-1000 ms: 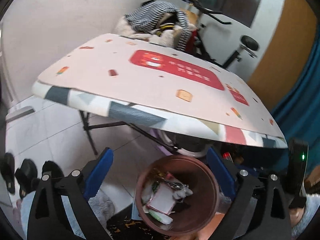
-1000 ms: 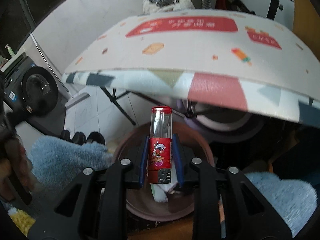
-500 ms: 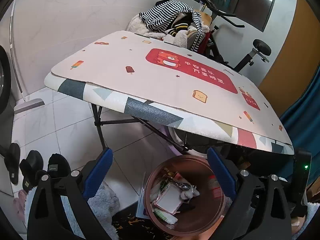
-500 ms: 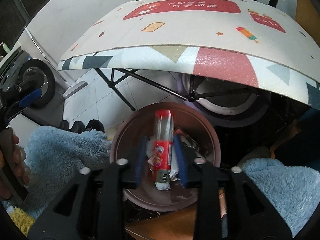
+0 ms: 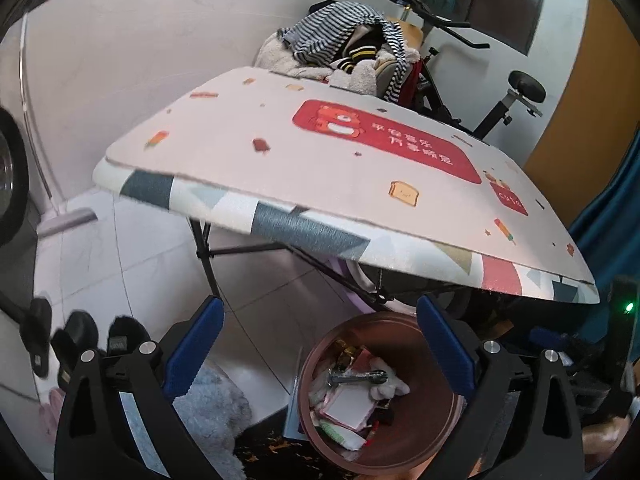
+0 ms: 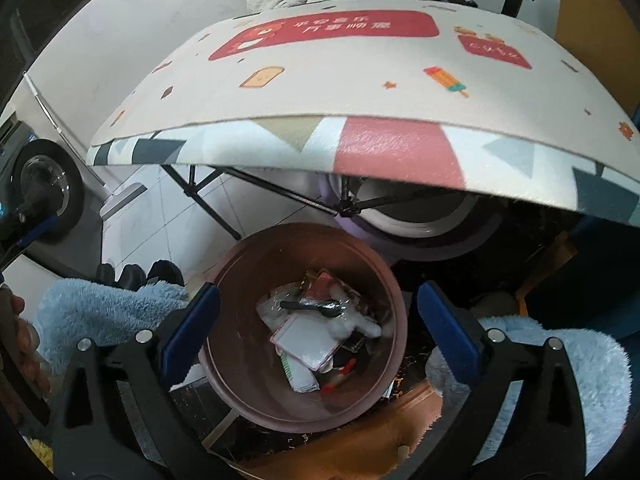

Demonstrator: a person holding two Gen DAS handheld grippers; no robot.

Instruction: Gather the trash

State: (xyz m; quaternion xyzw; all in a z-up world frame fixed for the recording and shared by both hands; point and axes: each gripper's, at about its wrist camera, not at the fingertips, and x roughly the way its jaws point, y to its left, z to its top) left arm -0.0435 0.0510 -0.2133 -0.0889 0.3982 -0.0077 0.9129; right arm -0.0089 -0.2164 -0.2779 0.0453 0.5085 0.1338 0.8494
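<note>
A brown round trash bin [image 6: 248, 280] stands on the floor under the table edge. It holds wrappers, a white card packet [image 6: 308, 338] and a black plastic spoon [image 6: 312, 306]. My right gripper [image 6: 318, 330] hangs right above the bin; its jaws are opening wide and nothing is between the blue pads [image 6: 192, 328]. The red tube does not show clearly among the trash. In the left wrist view the same bin [image 5: 360, 316] sits low and right of centre. My left gripper [image 5: 320, 344] is open and empty above its near-left side.
A folding table with a printed mat [image 5: 320, 168] overhangs the bin. Black slippers [image 5: 80, 336] lie on the tiles at left. Fluffy blue fabric [image 6: 100, 312] flanks the bin on both sides. A washing machine [image 6: 40, 184], a clothes pile [image 5: 344, 52] and an exercise bike [image 5: 500, 92] stand around.
My right gripper went from shut on a red tube to wide open. The tube tipped forward and dropped into the bin. The left gripper stayed open and nearly still.
</note>
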